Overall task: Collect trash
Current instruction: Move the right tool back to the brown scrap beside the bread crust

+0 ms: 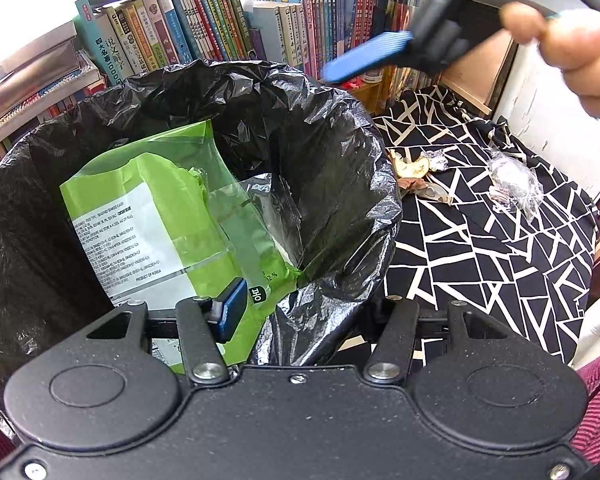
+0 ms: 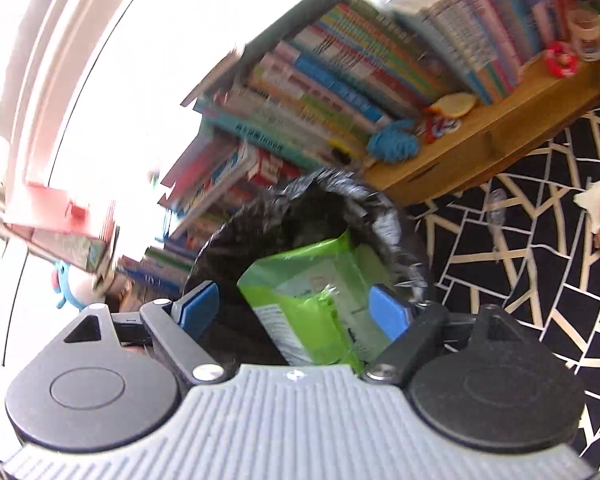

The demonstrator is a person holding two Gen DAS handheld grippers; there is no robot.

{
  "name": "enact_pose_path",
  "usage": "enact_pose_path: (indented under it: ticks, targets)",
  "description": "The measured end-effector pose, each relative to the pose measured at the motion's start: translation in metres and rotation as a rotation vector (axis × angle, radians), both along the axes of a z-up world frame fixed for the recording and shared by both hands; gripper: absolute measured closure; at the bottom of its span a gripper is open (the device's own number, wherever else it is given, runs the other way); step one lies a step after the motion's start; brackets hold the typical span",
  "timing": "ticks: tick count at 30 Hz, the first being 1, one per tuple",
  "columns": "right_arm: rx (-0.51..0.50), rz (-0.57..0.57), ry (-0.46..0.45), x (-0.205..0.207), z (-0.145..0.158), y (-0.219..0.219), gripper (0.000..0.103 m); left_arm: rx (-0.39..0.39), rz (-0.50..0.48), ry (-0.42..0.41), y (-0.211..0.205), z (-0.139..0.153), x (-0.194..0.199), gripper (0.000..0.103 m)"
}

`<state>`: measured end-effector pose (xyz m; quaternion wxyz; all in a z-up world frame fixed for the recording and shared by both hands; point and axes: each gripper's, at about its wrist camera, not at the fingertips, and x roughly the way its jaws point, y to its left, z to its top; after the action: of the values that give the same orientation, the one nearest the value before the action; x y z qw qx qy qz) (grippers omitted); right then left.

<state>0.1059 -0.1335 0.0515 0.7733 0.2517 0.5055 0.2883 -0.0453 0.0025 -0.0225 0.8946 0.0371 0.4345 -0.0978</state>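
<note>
Green plastic snack bag [image 1: 148,216] sits in black-lined bin [image 1: 332,152]; my right hand-held gripper [image 2: 296,312] gapes empty. Left hand-held gripper [image 1: 300,300] pinches bin liner rim, I think; crumpled wrappers [image 1: 512,184] & peel scraps [image 1: 414,168] left on patterned cloth [image 1: 500,260].

The left gripper [image 1: 296,312] hides one finger behind the black trash bag [image 1: 320,152]. The books [image 2: 340,92] look blurry. The green wrapper's [image 1: 160,232] small writing is unreadable.
</note>
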Motion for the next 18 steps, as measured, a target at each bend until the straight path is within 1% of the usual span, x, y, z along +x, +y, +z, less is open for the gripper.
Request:
enact_pose_path:
  ticks: [3,8,15,18]
  targets:
    - [0.033,-0.081,-0.003,-0.002,-0.003,-0.027,0.013,0.004,0.001,-0.001,0.000,0.000,0.000,0.049]
    - [0.115,-0.186,0.019,-0.011,-0.028,-0.061,0.010,0.011,0.001,-0.004,-0.001,0.000,0.000,0.049]
    - [0.222,-0.253,0.023,-0.017,-0.057,-0.084,0.002,0.025,0.004,-0.009,-0.004,0.000,0.000,0.049]
    - [0.240,-0.272,0.020,-0.019,-0.064,-0.089,0.002,0.026,0.005,-0.008,-0.004,0.000,0.000,0.049]
